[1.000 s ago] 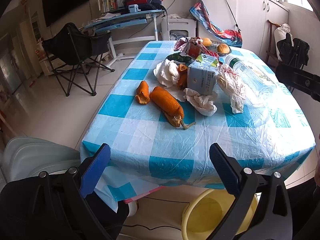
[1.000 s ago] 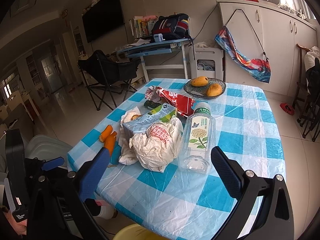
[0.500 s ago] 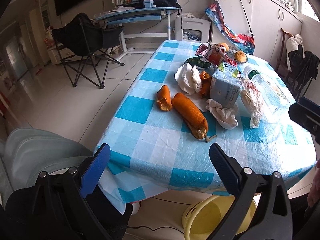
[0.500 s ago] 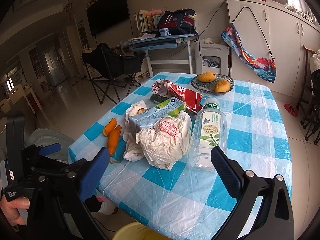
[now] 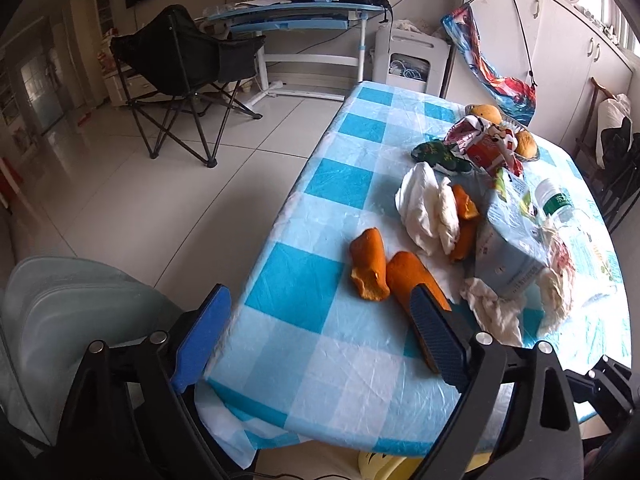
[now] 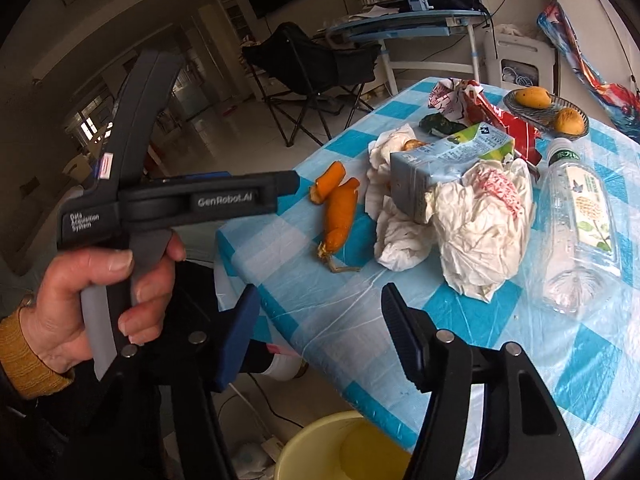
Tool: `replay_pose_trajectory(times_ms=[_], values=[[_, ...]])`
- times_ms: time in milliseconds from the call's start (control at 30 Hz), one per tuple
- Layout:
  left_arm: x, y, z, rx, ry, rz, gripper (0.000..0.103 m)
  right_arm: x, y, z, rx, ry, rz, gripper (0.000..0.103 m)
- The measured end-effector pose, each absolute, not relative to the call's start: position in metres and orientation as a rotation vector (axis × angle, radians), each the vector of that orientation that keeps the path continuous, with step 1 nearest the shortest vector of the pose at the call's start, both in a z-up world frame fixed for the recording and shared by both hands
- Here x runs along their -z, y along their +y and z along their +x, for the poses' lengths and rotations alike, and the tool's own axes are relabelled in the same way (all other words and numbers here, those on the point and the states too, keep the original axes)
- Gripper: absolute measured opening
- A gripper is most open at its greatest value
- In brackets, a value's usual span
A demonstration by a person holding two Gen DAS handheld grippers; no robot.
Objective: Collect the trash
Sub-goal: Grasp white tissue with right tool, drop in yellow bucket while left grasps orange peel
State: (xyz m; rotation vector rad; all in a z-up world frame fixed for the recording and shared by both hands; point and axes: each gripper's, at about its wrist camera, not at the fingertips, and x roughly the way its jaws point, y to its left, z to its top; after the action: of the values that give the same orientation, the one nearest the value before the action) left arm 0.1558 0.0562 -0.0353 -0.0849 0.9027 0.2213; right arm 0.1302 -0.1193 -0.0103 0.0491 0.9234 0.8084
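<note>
**A:** What's on the left?

**B:** From the right camera, a person's hand [image 6: 100,300] in a mustard knit cuff grips the handle of the left gripper [image 5: 316,336], a black plastic tool with blue ribbed pads. It points down at the near edge of the table [image 6: 500,344]. Its jaws have just been closing a little but stand wide apart with nothing between them.

**B:** The table wears a blue-and-white checked plastic cloth, glossy and creased.

**A:** And the trash?

**B:** Heaped mid-table. Leftmost are curled orange peels [image 5: 370,266], leathery, one with a stringy tail. The left gripper's right pad sits just over the longer peel, so I judge that is its target.

**A:** Further right?

**B:** Crumpled white tissues [image 6: 396,236], soft and wadded, then a pale grey-blue carton [image 6: 436,168] lying tilted on the heap, a scrunched white plastic bag [image 6: 484,224] with red print leaning against it, and a clear ribbed plastic bottle [image 6: 576,216] lying on its side. Behind are a crinkled red wrapper [image 6: 496,114] and a dish of mangoes [image 6: 548,110].

**A:** The right gripper?

**B:** The right gripper [image 6: 320,336] hovers near the table's edge; its jaws have just been closing, partly apart, holding nothing. Below, a yellow bucket [image 6: 320,446] sits under the table edge, probably placed to catch swept trash.
</note>
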Motion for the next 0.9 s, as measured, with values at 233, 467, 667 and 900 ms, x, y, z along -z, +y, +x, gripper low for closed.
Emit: replay_pose_trajectory(times_ms=[233, 467, 667, 900], values=[[0.056, 0.062, 0.188, -0.196, 0.946, -0.089, 0.067, 0.015, -0.117, 0.153, -0.669, 0.885, 0.066, 0.060], [0.070, 0.054, 0.200, -0.120, 0.957, -0.105, 0.027, 0.027, -0.118, 0.171, -0.588, 0.911, 0.020, 0.041], [0.063, 0.065, 0.188, -0.079, 0.908, -0.220, 0.014, 0.024, -0.124, 0.173, -0.635, 0.914, 0.058, 0.013], [0.031, 0.063, 0.140, 0.005, 0.759, -0.256, 0.013, 0.000, -0.142, 0.151, -0.737, 0.867, 0.189, 0.010]])
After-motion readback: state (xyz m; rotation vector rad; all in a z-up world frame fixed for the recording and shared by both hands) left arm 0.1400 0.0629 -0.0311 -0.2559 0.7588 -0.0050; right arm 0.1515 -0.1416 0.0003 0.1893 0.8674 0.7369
